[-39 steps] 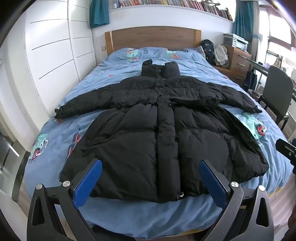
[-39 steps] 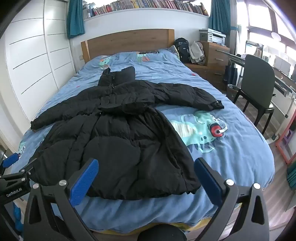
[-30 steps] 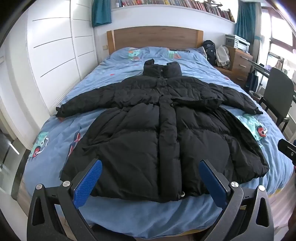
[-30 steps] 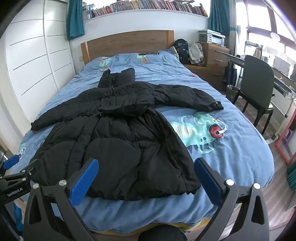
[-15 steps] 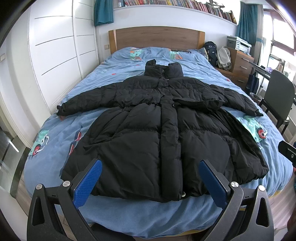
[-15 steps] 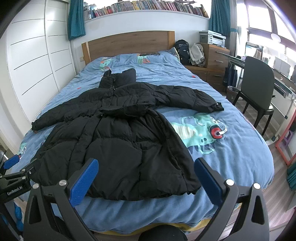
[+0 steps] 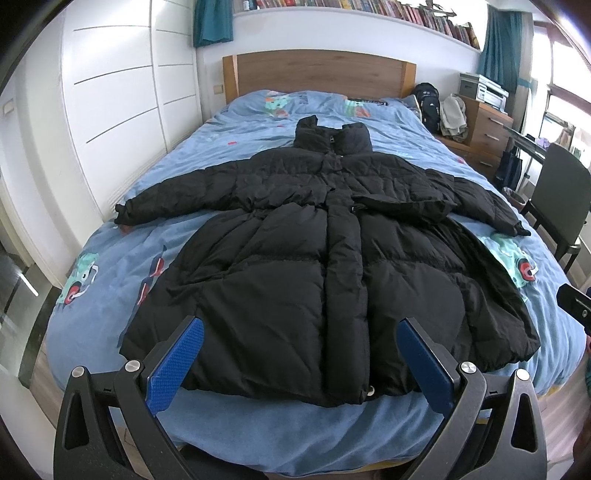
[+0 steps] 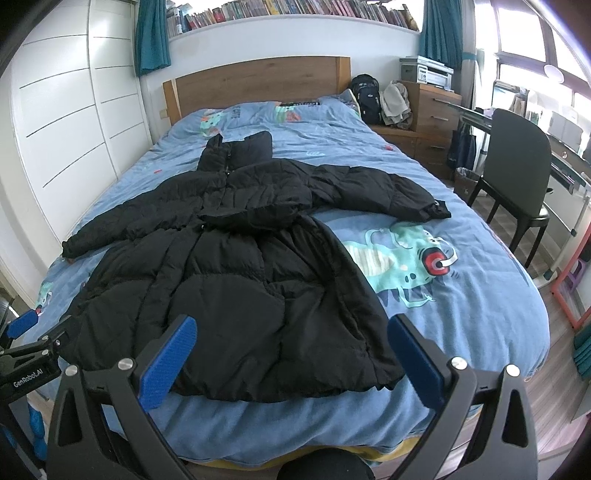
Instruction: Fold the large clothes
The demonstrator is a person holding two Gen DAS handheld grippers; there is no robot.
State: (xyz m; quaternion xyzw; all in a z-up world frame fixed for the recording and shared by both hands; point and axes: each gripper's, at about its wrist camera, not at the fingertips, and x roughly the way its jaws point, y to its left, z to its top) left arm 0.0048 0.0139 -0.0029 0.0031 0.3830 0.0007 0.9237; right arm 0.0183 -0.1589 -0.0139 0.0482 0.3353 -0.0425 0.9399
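Puffer coat (image 7: 332, 266), black, long, lies flat front-up on blue cartoon-print bedspread (image 7: 110, 295), collar toward far wooden headboard (image 7: 317, 72), hem at near edge of bed. Both sleeves spread out sideways: left sleeve cuff near the white wardrobe (image 7: 110, 110) side, right sleeve cuff (image 8: 437, 210) toward the chair (image 8: 517, 173) side. Front closed, placket running down the middle. Some bunching across the chest on the right side.

Left gripper (image 7: 299, 363) hovers above the near hem, jaws spread wide, blue pads (image 7: 173, 365) holding nothing, not touching fabric. Right gripper (image 8: 291, 360) over the coat's near right corner, jaws also spread wide, nothing between them, clear of the fabric. In the right wrist view the left gripper's tip (image 8: 22, 325) shows at the far left edge.

Far right: wooden dresser (image 8: 432, 110) with printer on top, black backpack (image 8: 365, 98) beside it. Bookshelf (image 8: 295, 7) runs above the headboard.
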